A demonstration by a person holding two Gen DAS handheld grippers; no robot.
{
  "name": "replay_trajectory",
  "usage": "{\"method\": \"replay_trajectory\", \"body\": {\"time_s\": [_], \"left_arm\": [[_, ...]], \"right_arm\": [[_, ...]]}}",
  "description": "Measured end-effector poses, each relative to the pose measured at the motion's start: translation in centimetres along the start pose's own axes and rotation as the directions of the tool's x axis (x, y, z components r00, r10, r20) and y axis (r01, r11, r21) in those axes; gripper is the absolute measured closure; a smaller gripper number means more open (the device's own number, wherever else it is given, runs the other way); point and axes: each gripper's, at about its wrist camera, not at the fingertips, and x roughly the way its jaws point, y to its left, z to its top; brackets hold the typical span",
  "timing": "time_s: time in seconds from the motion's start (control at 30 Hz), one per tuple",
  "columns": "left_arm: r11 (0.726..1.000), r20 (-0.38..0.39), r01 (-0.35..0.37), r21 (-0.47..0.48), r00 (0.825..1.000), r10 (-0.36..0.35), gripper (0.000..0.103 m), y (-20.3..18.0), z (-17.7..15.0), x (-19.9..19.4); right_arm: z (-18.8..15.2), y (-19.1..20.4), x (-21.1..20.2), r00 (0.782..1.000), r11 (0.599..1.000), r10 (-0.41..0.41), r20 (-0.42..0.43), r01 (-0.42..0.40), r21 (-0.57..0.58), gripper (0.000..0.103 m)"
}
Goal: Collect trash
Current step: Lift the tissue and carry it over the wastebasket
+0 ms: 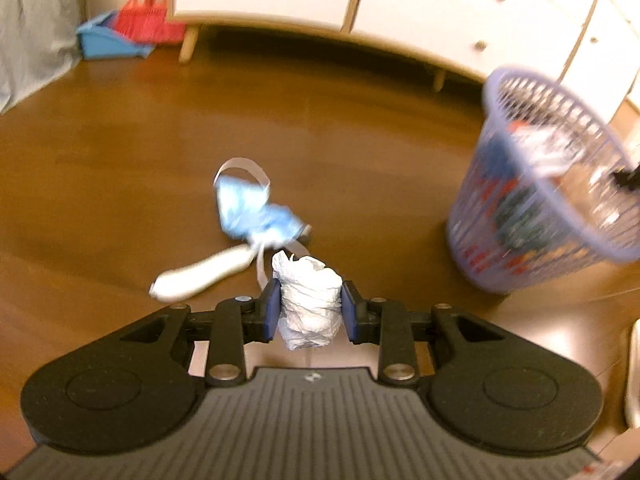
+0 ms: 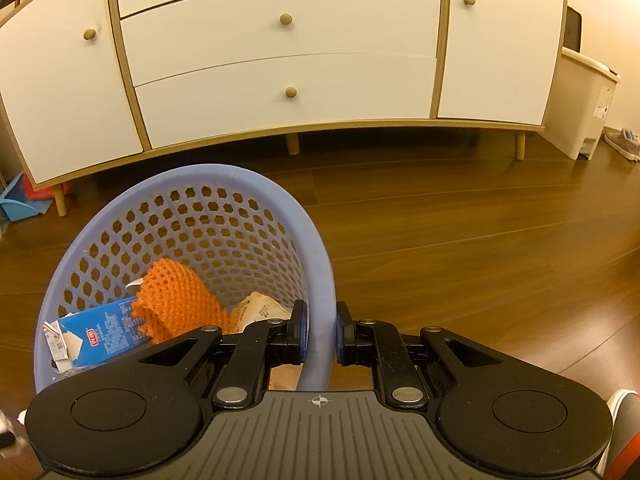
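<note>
I see the wooden floor (image 1: 120,168) carrying everything, with the white sideboard (image 2: 280,64) standing along its far edge. Largest task item is the lilac mesh basket (image 2: 192,216), tilted toward me. My right tool (image 2: 319,330) is clenched on its rim, one finger inside the wall and one outside. Inside I see a blue carton (image 2: 104,338), an orange net (image 2: 180,300) and some crumpled paper, so it is already part filled.

In the left wrist view the basket (image 1: 548,184) sits off to the right, blurred, well apart from my left tool (image 1: 308,306). That tool is grasping a crumpled white paper wad (image 1: 310,302), pinched between the blue pads (image 1: 273,308) and apparently held off the floor. Still on the floor just beyond it: a white bottle (image 1: 200,276) lying on its side, touching or nearly touching a crumpled blue face mask (image 1: 252,208) with loose ear loops.

My read: wad goes in the basket next, then bottle and mask.

Risks:
- The grip on the rim is narrow, and the tilted basket could pivot or slip, spilling the carton and net.
- The wad is soft and compressible, so it may slide out on the swing across.
- With the mouth angled, a release at the near edge could bounce off the rim.
- The mask loops lie close to the bottle and could snag, dragging both.
</note>
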Motion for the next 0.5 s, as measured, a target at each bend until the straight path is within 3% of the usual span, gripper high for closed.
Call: {"method": "replay_trajectory", "body": {"time_s": [0.23,0.5], "left_arm": [[0.996,0.114,0.067,0.066,0.991,-0.074,0.076,-3.0,4.4,-2.3],[0.982,0.172,0.135,0.129,0.973,-0.157,0.076,-5.8,7.5,-3.2]], "right_arm": [[0.1,-0.2,-0.3,1.0,1.0,0.012,0.0,-0.012,0.002,0.093],[0.1,-0.2,-0.3,1.0,1.0,0.015,0.0,-0.015,0.0,0.093]]}}
